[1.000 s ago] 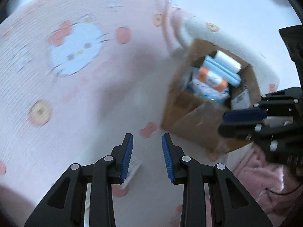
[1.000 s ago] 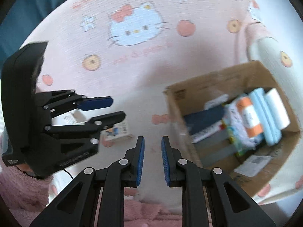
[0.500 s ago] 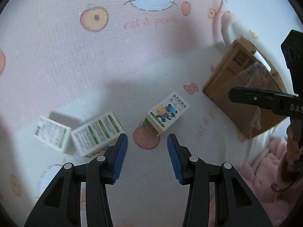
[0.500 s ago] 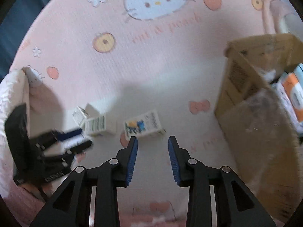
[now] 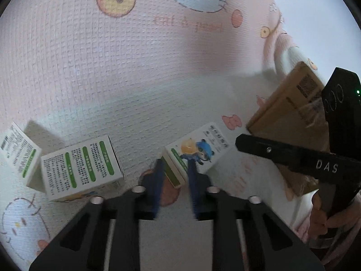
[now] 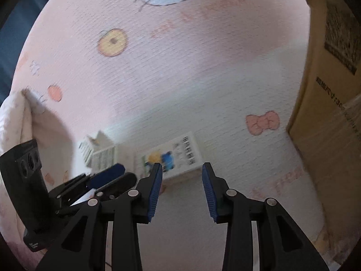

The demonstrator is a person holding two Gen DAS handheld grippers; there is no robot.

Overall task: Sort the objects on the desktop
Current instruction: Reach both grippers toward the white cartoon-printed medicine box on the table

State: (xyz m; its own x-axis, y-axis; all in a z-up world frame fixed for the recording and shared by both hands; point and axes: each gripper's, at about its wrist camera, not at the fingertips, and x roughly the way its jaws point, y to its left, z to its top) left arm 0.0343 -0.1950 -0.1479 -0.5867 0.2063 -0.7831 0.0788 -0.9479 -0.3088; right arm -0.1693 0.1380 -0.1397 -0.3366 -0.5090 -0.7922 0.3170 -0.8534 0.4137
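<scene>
Closing on the near end of the cartoon box (image 5: 198, 151), the left gripper (image 5: 174, 180) has its blue pads drawn in narrow on either side of that end; its jaws have just been closing, and although motion blur smears the pads, they look to be pressing on the box rather than merely flanking it. Lying flat on the pink printed cloth (image 5: 112, 72), this box is at about 6 o'clock in the left wrist view, pointing toward 2 o'clock, where the cardboard carton (image 5: 291, 113) stands well apart from it. Two more small packs wait at 8 and 9 o'clock: the green-labelled box (image 5: 81, 169) and, just beside it, a tilted white box (image 5: 19, 151). In the right wrist view the right gripper (image 6: 181, 187) hangs above the cloth with its jaws part open, having just been opening, and nothing between them; the cartoon box shows just beyond its fingertips at 12 o'clock, with the carton wall at 3 o'clock. As a judgement, the sorting is part way through at best: three boxes lie loose on the cloth, none visibly on its way into the carton, so lifting this one and carrying it across is the step in hand, with the other two left afterward.
</scene>
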